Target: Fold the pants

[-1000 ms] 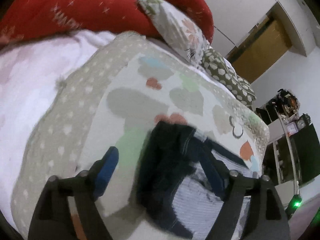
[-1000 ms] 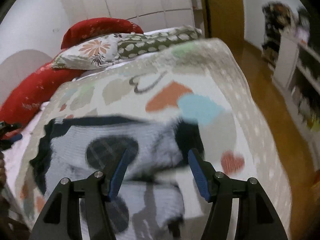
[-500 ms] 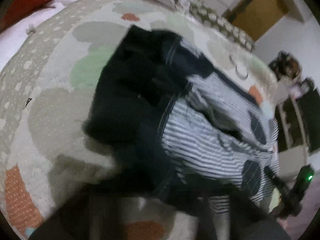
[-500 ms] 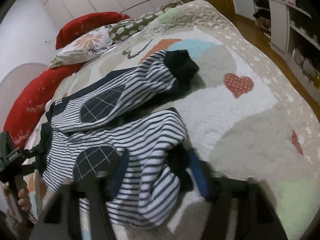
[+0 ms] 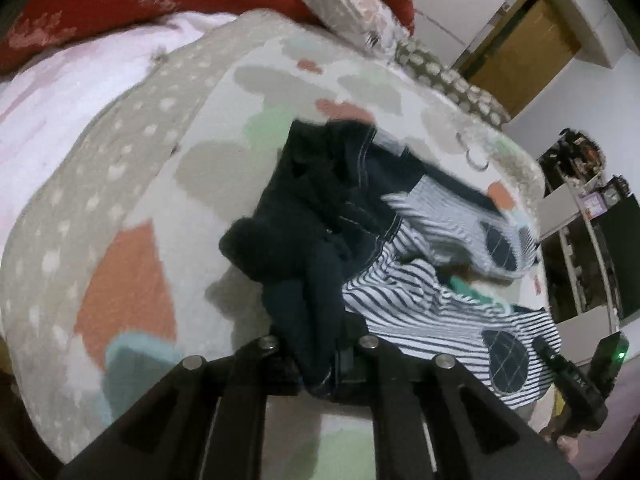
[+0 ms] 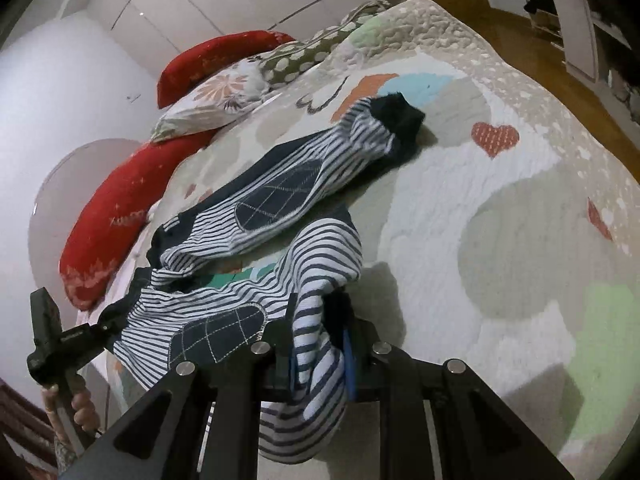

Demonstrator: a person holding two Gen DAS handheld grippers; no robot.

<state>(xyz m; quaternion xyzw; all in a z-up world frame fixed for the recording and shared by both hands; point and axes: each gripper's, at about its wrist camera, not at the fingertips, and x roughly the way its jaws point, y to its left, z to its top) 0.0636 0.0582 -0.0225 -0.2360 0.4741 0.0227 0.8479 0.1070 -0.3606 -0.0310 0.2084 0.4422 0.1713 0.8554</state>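
Navy and white striped pants with dark knee patches lie on the quilted bed cover. My left gripper is shut on the dark navy waistband and lifts it off the cover. My right gripper is shut on the cuff end of the near striped leg, raised off the bed. The far leg lies flat with its dark cuff toward the pillows. The left gripper also shows at lower left in the right wrist view.
Red bolsters and patterned pillows line the head of the bed. A wooden floor and shelving lie beyond the bed's edge. A pink sheet shows beside the cover.
Both grippers were open above the pants, came down, and have shut on the fabric. The waistband and the near leg's cuff are now lifted and bunched.
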